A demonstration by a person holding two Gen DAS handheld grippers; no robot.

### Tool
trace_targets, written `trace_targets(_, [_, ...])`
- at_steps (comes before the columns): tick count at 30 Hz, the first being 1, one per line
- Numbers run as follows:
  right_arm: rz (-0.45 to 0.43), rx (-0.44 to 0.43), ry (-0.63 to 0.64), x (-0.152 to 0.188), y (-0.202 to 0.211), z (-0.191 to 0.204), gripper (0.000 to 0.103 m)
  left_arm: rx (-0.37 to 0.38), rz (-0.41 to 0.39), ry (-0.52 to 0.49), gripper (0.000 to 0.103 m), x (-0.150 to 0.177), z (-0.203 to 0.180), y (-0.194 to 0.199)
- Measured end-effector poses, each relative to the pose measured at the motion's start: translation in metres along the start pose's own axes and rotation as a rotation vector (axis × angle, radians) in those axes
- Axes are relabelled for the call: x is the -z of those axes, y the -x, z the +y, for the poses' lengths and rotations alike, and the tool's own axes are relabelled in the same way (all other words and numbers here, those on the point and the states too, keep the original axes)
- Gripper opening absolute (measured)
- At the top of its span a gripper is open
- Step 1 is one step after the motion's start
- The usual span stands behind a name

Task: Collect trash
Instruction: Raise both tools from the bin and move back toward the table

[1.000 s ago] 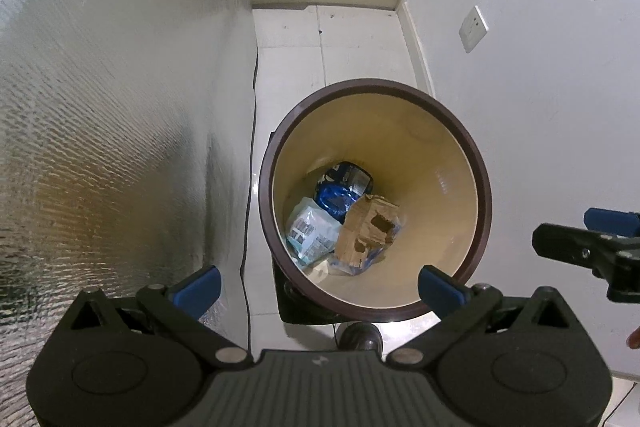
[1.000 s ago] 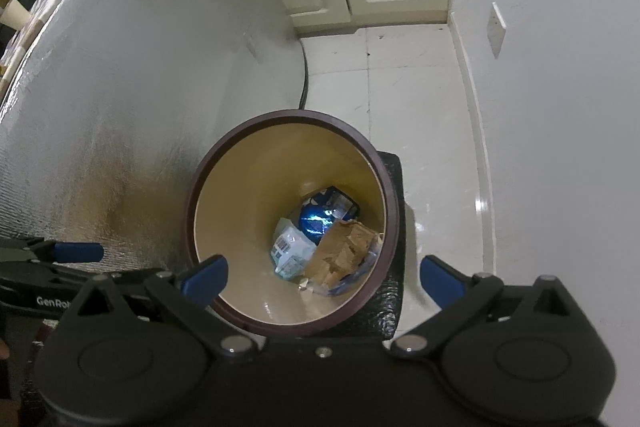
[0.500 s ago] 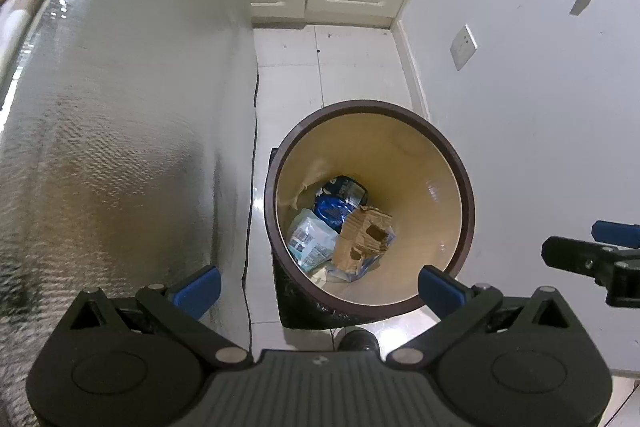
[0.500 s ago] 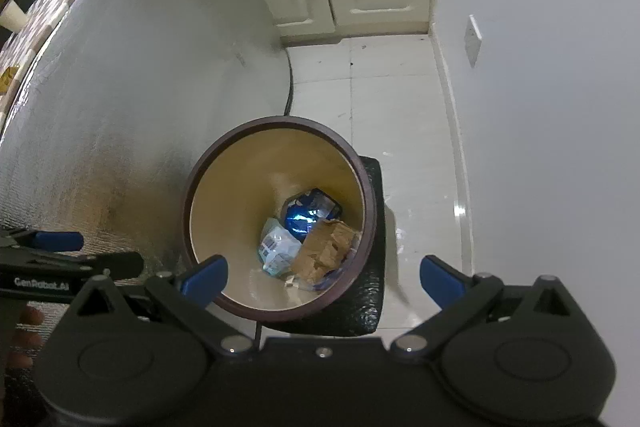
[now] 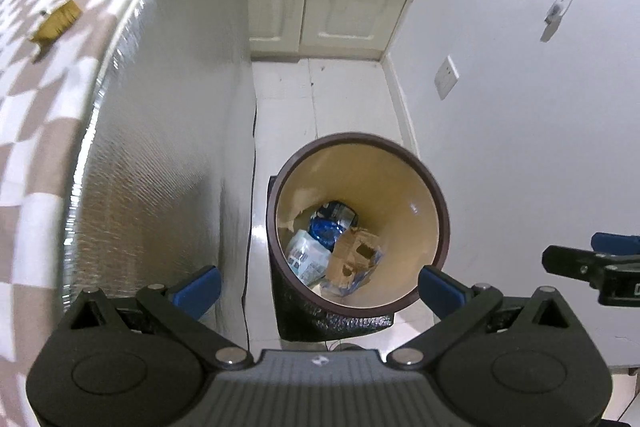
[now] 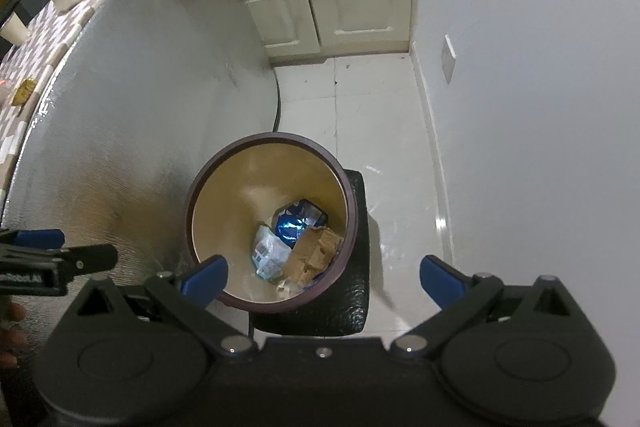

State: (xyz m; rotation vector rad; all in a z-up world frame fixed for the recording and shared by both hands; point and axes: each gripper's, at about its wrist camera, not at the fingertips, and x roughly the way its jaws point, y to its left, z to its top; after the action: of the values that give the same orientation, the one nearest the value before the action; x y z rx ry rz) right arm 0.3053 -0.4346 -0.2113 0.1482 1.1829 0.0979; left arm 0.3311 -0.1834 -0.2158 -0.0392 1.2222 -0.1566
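Bin: round brown-rimmed cream-lined trash bin at 12 o'clock beyond left tongs, holding torn cardboard piece (among wrappers).
Tongs: left and right tongs both wide open, empty, touching nothing.

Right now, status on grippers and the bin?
Left gripper open, empty. Right gripper open, empty. Trash bin holds cardboard scrap and wrappers. Nothing blocking.

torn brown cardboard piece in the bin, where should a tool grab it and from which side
Probably the upper torn edge of the torn brown cardboard piece, coming straight down through the mouth of the round brown-rimmed bin. The cardboard leans against the near wall atop the clear plastic wrapper, so its top edge stands free; the deep walls block any sideways approach. Both the left tool and right tool are open.
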Motion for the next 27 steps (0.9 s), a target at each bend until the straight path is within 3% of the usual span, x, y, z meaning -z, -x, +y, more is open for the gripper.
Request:
trace_targets(16, [-0.152, -0.004, 0.046, 0.003, 0.075, 0.014, 0.103, 0.01, -0.196, 0.011, 0.103, 0.016, 0.006, 0.093])
trace_targets(27, [-0.266, -0.019, 0.105, 0.011, 0.121, 0.051, 0.103, -0.01, -0.353, 0.069, 0.103, 0.036, 0.035, 0.167])
